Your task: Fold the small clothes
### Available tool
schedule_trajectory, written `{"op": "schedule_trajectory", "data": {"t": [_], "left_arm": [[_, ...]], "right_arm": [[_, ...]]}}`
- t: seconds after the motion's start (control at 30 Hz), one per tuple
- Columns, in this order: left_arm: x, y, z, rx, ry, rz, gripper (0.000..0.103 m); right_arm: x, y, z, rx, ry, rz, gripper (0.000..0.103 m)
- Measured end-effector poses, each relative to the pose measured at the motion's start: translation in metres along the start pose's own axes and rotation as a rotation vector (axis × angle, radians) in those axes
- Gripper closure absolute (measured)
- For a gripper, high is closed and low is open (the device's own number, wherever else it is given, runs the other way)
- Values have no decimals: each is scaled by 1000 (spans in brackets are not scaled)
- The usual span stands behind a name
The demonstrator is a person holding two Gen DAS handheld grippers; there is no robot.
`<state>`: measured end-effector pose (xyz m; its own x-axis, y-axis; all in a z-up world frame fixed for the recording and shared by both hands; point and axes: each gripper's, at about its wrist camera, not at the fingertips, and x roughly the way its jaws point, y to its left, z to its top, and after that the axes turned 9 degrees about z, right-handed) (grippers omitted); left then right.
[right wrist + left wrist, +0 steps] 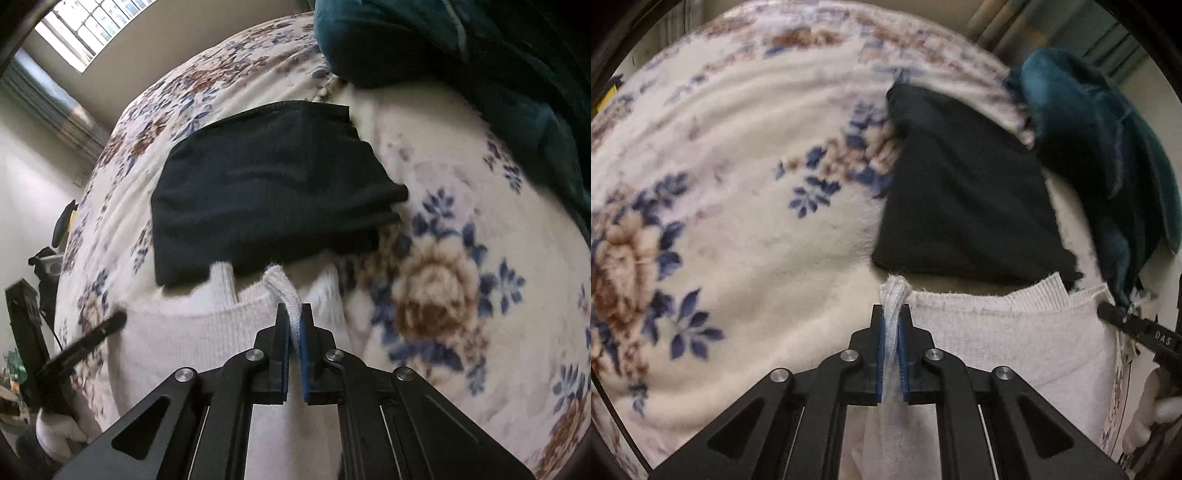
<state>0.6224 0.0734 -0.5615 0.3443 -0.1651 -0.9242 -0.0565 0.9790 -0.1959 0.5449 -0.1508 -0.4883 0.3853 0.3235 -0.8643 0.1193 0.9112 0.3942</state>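
Note:
A white ribbed garment (1008, 339) lies on the floral blanket, close in front of me. My left gripper (891, 314) is shut on its left corner, with a bunch of white cloth between the blue pads. My right gripper (294, 314) is shut on its right corner (284, 291). The white garment also shows in the right wrist view (207, 332). A folded black garment (964, 192) lies flat just beyond it, seen too in the right wrist view (269, 184). The right gripper's fingertip shows at the left view's right edge (1108, 312).
The cream blanket with blue and brown flowers (746, 206) covers the bed. A teal cloth pile (1108, 147) sits at the far right, also in the right wrist view (461, 40). A window (88, 26) and clutter beside the bed (44, 266) are to the left.

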Motion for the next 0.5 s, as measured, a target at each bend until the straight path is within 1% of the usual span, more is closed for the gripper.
{"op": "schedule_trajectory", "data": {"t": [0.1,0.17,0.2,0.23,0.27,0.3,0.33,0.37,0.4,0.43,0.47,0.5], "left_arm": [[27,0,5,23,56,42,99],[36,-3,4,52,88,57,98],[35,-5,2,62,95,56,98],[31,-6,0,66,105,43,94],[25,-5,-1,53,113,10,93],[19,-2,-3,34,121,-20,90],[11,2,-6,19,122,-34,77],[-4,8,-13,-6,105,-50,61],[-13,13,-20,-27,93,-62,54],[-24,19,-30,-61,82,-83,48],[-36,29,-46,-118,84,-129,48],[-40,35,-57,-166,98,-173,48]], "right_arm": [[32,-3,17,-8,37,-54,99],[53,-8,22,-16,71,-96,99],[67,-11,23,-26,108,-116,99],[74,-14,21,-28,128,-131,99],[79,-18,20,-22,143,-135,99],[82,-20,19,-13,165,-119,98],[83,-23,17,10,202,-75,98],[80,-25,16,33,222,-37,92],[75,-28,13,47,234,-14,82],[63,-32,10,60,232,21,74],[51,-37,5,72,220,41,58],[40,-42,-1,85,210,52,54]]}}
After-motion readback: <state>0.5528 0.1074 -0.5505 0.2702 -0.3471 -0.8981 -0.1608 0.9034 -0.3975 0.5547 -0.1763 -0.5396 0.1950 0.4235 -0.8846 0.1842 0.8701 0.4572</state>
